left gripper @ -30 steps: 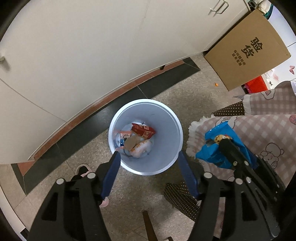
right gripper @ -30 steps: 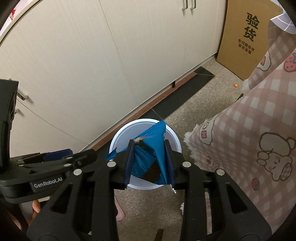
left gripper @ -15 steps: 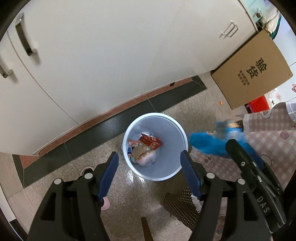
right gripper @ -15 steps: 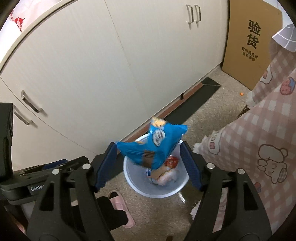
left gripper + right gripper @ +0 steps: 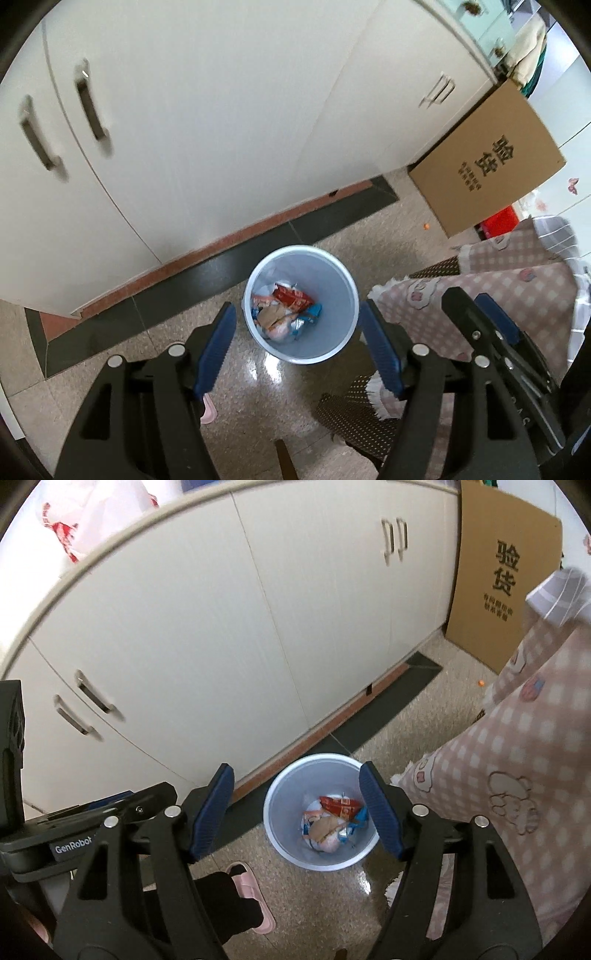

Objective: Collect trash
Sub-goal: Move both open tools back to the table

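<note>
A pale blue bin (image 5: 343,328) (image 5: 284,801) stands on the floor by the white cabinets. Inside lie a red wrapper (image 5: 293,297) (image 5: 338,805), a blue snack packet (image 5: 314,312) (image 5: 360,818) and other crumpled trash. My left gripper (image 5: 299,345) hangs open high above the bin with nothing between its blue pads. My right gripper (image 5: 297,810) is also open and empty above the bin; in the left wrist view it shows at the right (image 5: 476,306).
White cabinet doors (image 5: 221,129) run behind the bin. A cardboard box (image 5: 487,162) leans at the far right. A pink checked tablecloth (image 5: 517,295) (image 5: 517,775) hangs beside the bin. A pink slipper (image 5: 255,897) and a dark-clad foot are on the floor at the left.
My right gripper opened and the blue snack packet dropped into the bin. Both grippers rose, so the bin looks smaller and more cabinet shows.
</note>
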